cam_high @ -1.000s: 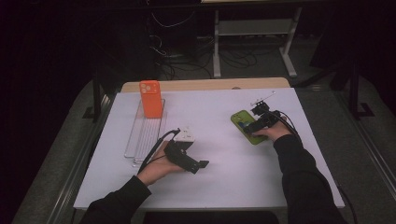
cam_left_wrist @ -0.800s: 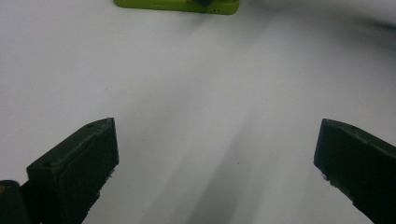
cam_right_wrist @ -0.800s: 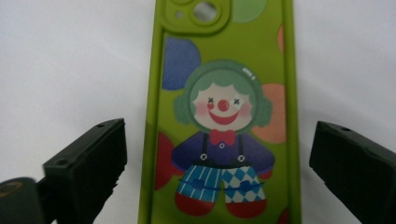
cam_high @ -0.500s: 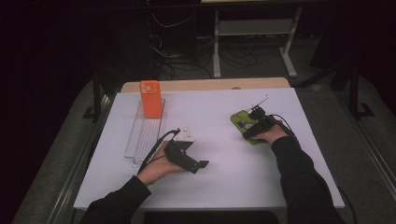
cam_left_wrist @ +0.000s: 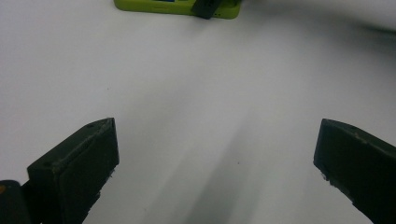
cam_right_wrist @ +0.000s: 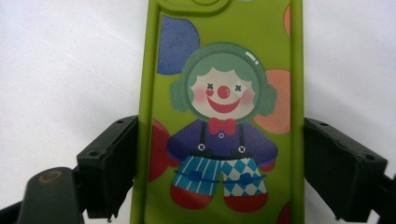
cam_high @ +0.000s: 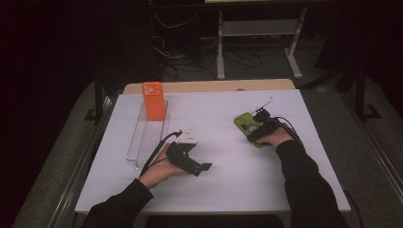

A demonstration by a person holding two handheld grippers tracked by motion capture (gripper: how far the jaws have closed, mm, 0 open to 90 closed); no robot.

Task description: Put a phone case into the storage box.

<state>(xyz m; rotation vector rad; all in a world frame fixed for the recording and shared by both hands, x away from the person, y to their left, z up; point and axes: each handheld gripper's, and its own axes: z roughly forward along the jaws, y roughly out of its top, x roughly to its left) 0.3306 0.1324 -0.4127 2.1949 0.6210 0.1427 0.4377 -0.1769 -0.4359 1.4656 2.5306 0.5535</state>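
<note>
On the white table lie two phone cases: a green case flat at the right, an orange case upright on one clear tray at far left. Right gripper straddles the green case, jaws closing, pads at its edges. Left gripper rests near centre, wide apart, empty.

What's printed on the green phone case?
A cartoon clown among coloured circles on the green phone case, clearest in the right gripper view.

- Phone case: lime green, showing a clown print with blue, orange and red dots.
- Second phone case: orange.
- Tabletop: white.
- Jaws: black.
</note>
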